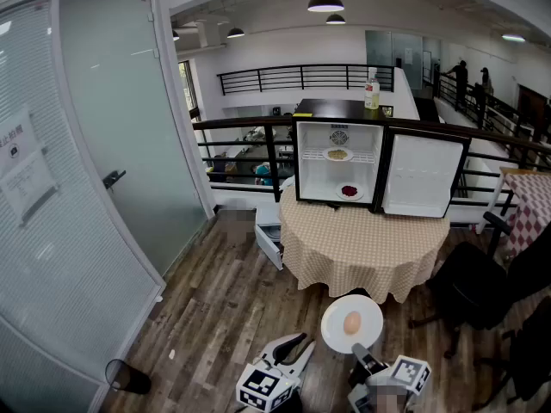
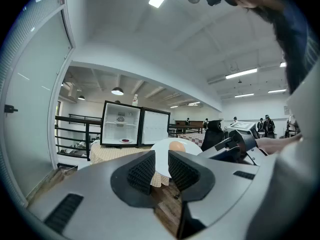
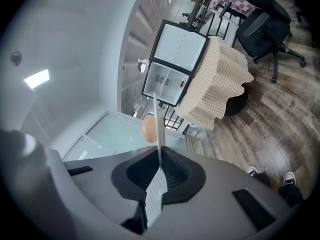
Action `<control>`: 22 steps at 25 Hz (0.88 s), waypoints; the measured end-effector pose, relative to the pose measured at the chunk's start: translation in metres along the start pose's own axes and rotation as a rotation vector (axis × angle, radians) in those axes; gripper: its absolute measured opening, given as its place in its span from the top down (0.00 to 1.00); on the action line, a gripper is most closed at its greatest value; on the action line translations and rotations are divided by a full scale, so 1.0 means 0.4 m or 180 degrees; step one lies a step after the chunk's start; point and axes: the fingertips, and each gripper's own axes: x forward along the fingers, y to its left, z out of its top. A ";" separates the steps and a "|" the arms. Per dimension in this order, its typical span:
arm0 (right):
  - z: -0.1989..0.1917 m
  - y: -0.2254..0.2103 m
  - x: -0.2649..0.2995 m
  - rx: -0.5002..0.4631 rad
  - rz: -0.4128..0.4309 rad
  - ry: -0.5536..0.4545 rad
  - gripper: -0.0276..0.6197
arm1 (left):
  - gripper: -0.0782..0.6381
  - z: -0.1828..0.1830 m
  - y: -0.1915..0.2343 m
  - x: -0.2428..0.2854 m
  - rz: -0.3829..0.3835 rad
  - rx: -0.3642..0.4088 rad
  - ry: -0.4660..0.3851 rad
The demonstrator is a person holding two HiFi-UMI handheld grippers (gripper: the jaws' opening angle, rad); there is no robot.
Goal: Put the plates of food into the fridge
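Observation:
A small black fridge (image 1: 337, 110) stands on a round table with a checked cloth (image 1: 362, 243), its door (image 1: 422, 175) swung open to the right. Inside, one plate of food (image 1: 337, 154) lies on the upper shelf and another (image 1: 349, 192) on the bottom. My right gripper (image 1: 365, 354) is shut on the rim of a white plate (image 1: 340, 329) that carries a tan oval piece of food (image 1: 352, 323), held level in front of the table. In the right gripper view the plate (image 3: 158, 115) stands edge-on between the shut pads (image 3: 172, 170). My left gripper (image 1: 293, 351) hangs open and empty beside it.
A frosted glass wall and door (image 1: 103, 170) fill the left side. A black railing (image 1: 241, 144) runs behind the table. Black office chairs (image 1: 469, 295) stand at the right, next to a red-checked table (image 1: 529, 205). A dark bin (image 1: 127, 375) sits on the wooden floor; a bottle (image 1: 372, 91) tops the fridge.

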 end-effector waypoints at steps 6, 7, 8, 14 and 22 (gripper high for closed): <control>0.013 0.001 0.015 -0.0059 0.0043 -0.0005 0.92 | 0.77 0.004 0.006 0.007 -0.0013 -0.0044 -0.0015; 0.013 0.002 0.020 -0.0061 0.0056 0.0000 0.92 | 0.77 0.004 0.010 0.007 -0.0011 -0.0046 -0.0016; 0.013 0.002 0.025 -0.0059 0.0070 0.0007 0.92 | 0.77 0.003 0.015 0.009 -0.0009 -0.0049 -0.0019; 0.021 -0.004 0.070 -0.0006 0.0050 0.0028 0.92 | 0.77 -0.013 0.061 0.024 0.0015 -0.0100 0.0045; 0.079 -0.021 0.175 0.0088 0.0000 -0.0055 0.92 | 0.77 -0.006 0.169 0.099 -0.0056 -0.0136 0.0034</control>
